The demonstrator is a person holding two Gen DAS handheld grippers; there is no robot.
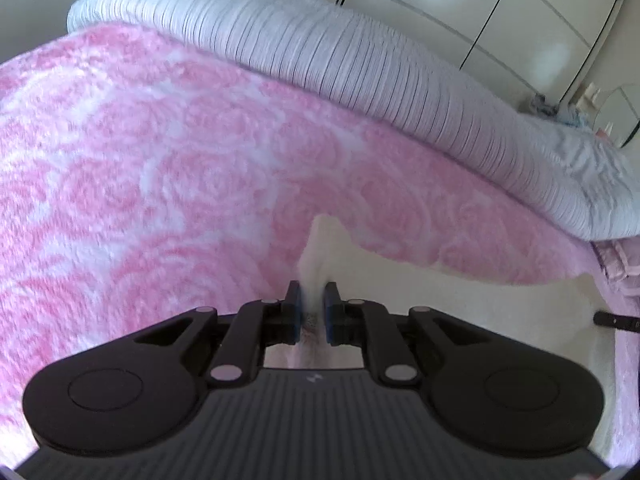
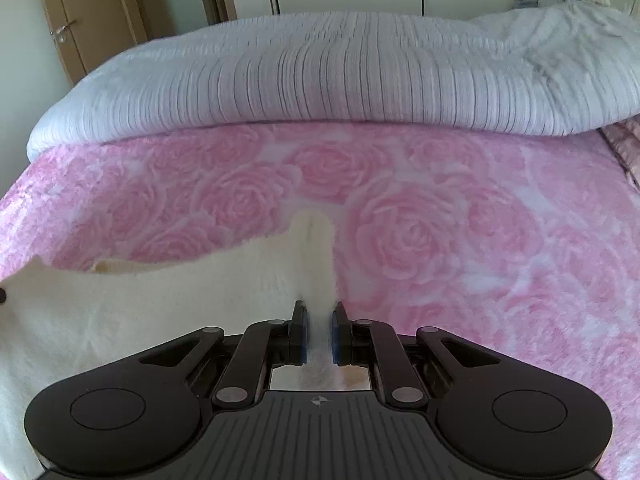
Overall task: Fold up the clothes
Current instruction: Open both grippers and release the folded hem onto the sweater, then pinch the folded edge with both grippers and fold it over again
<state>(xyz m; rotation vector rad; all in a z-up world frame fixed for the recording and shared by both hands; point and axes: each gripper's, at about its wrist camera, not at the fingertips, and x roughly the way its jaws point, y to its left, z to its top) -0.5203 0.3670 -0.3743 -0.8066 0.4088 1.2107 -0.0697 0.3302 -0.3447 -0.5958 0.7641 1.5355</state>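
1. On the bed: a pink rose-patterned blanket [image 2: 440, 240] covers the surface; a striped white duvet [image 2: 320, 80] lies heaped along its far side; wardrobe doors [image 1: 500, 8] and a wooden door [image 2: 88, 12] stand behind
2. Task item: one cream garment [image 2: 140, 300], soft and fuzzy; what kind of garment it is cannot be told
3. Left gripper [image 1: 313, 304]: jaws closed on a pinched-up edge of the garment, the cloth rising in a small peak just beyond the blue pads [image 1: 297, 308]
4. Right gripper [image 2: 320, 330]: jaws likewise clamped on a bunched ridge of the same garment, which stands up in a narrow fold ahead of the pads [image 2: 339, 336]
5. Position of garment: in the right wrist view it spreads from the grip away to the left, across the blanket; in the left wrist view it spreads to the right, so the cloth spans between the two grippers, each holding one end of the edge
6. Progress, as judged: early; both grips are taken, no finished fold shows, and the cloth looks spread rather than stacked
7. Remaining, as judged: carry the held edge over the rest, lay it down, release, then repeat until compact
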